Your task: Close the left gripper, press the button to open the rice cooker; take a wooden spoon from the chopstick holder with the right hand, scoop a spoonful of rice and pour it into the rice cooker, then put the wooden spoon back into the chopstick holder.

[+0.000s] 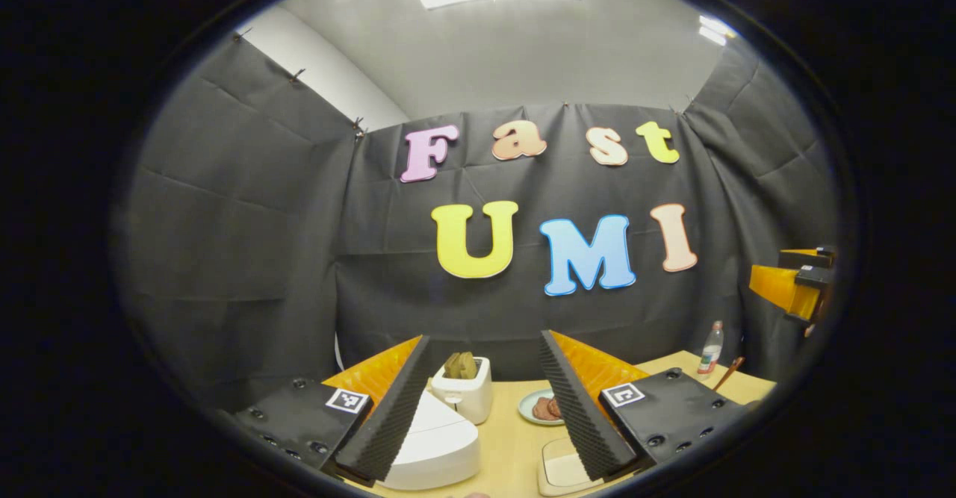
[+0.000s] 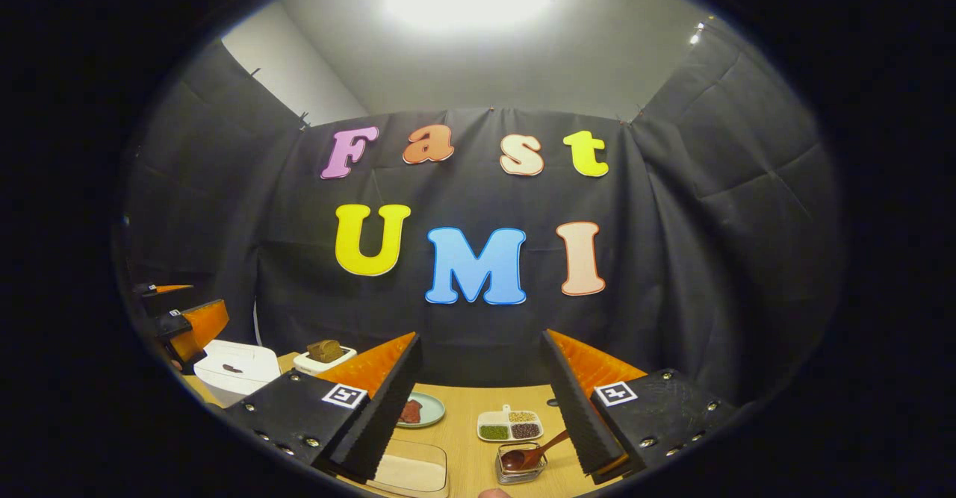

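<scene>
The white rice cooker (image 1: pixel 437 449) sits low between my left gripper's (image 1: pixel 484 349) fingers, lid down; that gripper is open and holds nothing. In the right gripper view the cooker (image 2: pixel 235 367) stands at the far left with the left gripper (image 2: pixel 179 319) hovering beside it. My right gripper (image 2: pixel 479 341) is open and empty above the table. Below it a wooden spoon (image 2: pixel 538 452) leans in a small clear holder (image 2: pixel 519 468), near the right finger. The left gripper view shows the right gripper (image 1: pixel 795 281) far right and the spoon's handle (image 1: pixel 728 372) poking up.
A white toaster (image 1: pixel 464 393) with bread stands behind the cooker. A plate of meat (image 2: pixel 418 411), a divided dish of grains (image 2: pixel 510 425) and a clear box of rice (image 2: pixel 407 474) lie on the wooden table (image 2: pixel 467 446). A bottle (image 1: pixel 711 349) stands at the back right.
</scene>
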A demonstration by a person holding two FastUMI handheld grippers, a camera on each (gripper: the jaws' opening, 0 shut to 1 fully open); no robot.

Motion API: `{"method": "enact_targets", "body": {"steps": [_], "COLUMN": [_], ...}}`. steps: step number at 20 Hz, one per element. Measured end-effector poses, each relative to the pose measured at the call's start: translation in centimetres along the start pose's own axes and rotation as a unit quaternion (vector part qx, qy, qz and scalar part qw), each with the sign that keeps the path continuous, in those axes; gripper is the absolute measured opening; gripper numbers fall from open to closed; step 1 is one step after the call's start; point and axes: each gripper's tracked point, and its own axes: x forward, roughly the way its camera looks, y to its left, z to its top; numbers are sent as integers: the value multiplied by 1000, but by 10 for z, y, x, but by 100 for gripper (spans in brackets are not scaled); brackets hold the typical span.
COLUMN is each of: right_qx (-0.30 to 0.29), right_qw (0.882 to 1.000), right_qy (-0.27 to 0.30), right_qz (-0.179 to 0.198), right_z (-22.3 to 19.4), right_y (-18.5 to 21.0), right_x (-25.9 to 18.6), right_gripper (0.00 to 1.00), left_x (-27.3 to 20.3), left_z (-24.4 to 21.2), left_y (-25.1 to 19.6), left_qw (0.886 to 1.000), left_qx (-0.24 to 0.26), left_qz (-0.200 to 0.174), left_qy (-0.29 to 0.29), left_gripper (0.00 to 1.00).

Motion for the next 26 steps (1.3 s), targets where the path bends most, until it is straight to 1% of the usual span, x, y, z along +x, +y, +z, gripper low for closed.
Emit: {"method": "enact_targets", "body": {"steps": [1, 2, 3, 4, 9, 15, 18, 19, 20, 22, 24, 25, 26], "right_qx": [1, 2, 2, 2, -1, -2, -3, -3, -1, 0, -4, -7, -9], "right_qw": [1000, 1000, 1000, 1000, 1000, 1000, 1000, 1000, 1000, 1000, 1000, 1000, 1000], "right_qy": [-1, -1, 0, 0, 3, 1, -6, -7, -8, -11, -13, -12, -11], "right_qz": [-1, 0, 0, -1, 2, 7, 6, 7, 9, 10, 9, 9, 9], "right_z": [0, 0, 0, 0, -2, 0, 4, 5, 5, 6, 5, 4, 3], "right_y": [-1, 0, 0, -1, -2, -2, -2, -1, 0, 2, 3, 4, 4], "right_x": [-1, -2, -3, -4, -10, -11, -12, -12, -12, -12, -12, -12, -11], "right_gripper": [95, 95, 95, 95, 95, 95, 95, 95, 95, 95, 95, 95, 95], "left_x": [-1, -2, -2, -3, -6, -7, -6, -7, -3, 2, -1, -2, 1], "left_z": [0, 0, -1, 0, 3, 8, 10, 10, 10, 8, 3, 0, -2], "left_y": [0, 0, 0, 0, -2, -7, -3, -1, 7, 23, 32, 39, 44], "left_qw": [1000, 1000, 1000, 1000, 1000, 1000, 1000, 1000, 1000, 999, 999, 999, 998], "left_qx": [0, 1, 2, 3, 5, 6, 7, 7, 11, 11, 8, 10, 12], "left_qz": [-1, -2, -4, -4, -12, -20, -10, -6, 9, 33, 44, 49, 53], "left_qy": [-1, 0, 1, 1, -1, -7, -10, -10, -11, -8, -3, -2, 2], "left_gripper": [100, 98, 100, 98, 98, 57, 36, 33, 18, 9, 7, 7, 12]}}
